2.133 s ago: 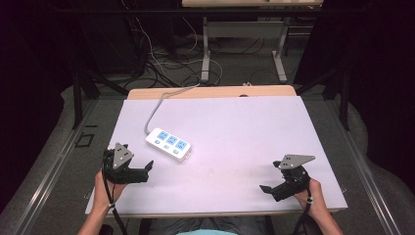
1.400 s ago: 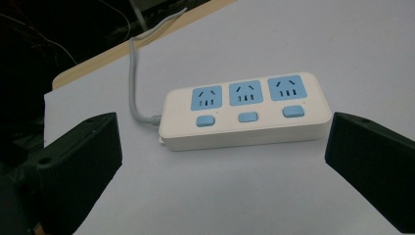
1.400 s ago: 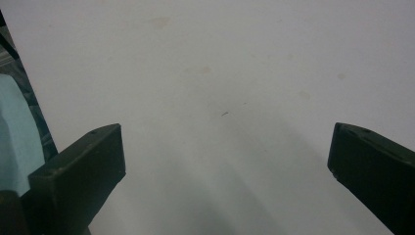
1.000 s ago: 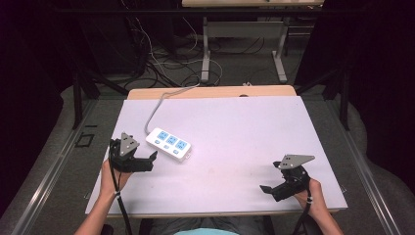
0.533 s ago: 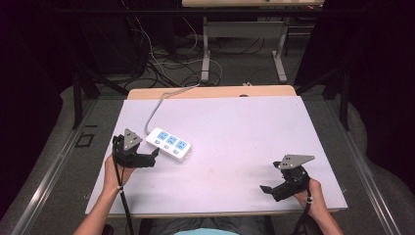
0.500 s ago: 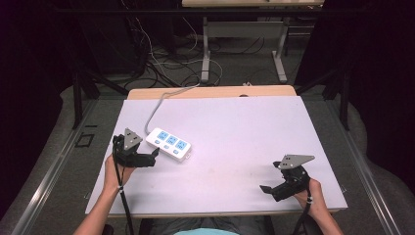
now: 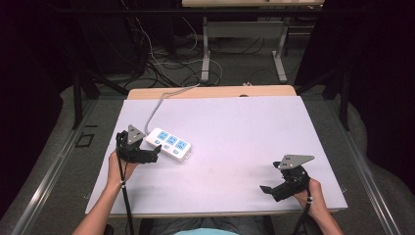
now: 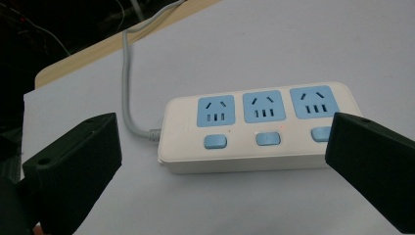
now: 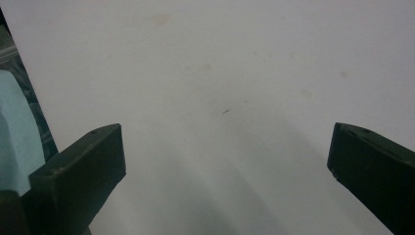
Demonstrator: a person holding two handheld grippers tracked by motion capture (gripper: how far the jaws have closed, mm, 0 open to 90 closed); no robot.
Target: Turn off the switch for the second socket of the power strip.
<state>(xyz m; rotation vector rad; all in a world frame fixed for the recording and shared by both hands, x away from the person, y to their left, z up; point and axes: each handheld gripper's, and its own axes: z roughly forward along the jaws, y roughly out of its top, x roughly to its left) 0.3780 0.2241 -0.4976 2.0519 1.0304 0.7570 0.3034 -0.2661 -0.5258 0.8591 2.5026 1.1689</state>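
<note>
A white power strip [image 7: 169, 144] [image 8: 254, 128] with three blue sockets and three blue switches lies on the left part of the white table [image 7: 235, 132]. Its grey cable [image 7: 157, 105] [image 8: 128, 83] runs off over the far edge. My left gripper [image 7: 153, 153] [image 8: 222, 169] stands open just short of the strip's near end, jaws wide apart, the strip lying ahead between them. My right gripper [image 7: 266, 190] [image 9: 225, 171] rests open near the front right of the table, with bare tabletop between its jaws.
A wooden board [image 7: 210, 92] edges the table's far side. Behind it, table legs [image 7: 204, 49] and tangled cables [image 7: 147, 44] sit on the floor. A light blue sleeve or shirt [image 9: 14, 132] shows at the left of the right gripper view.
My left gripper has moved forward and to the right, up to the power strip's near end. The right gripper has stayed in place.
</note>
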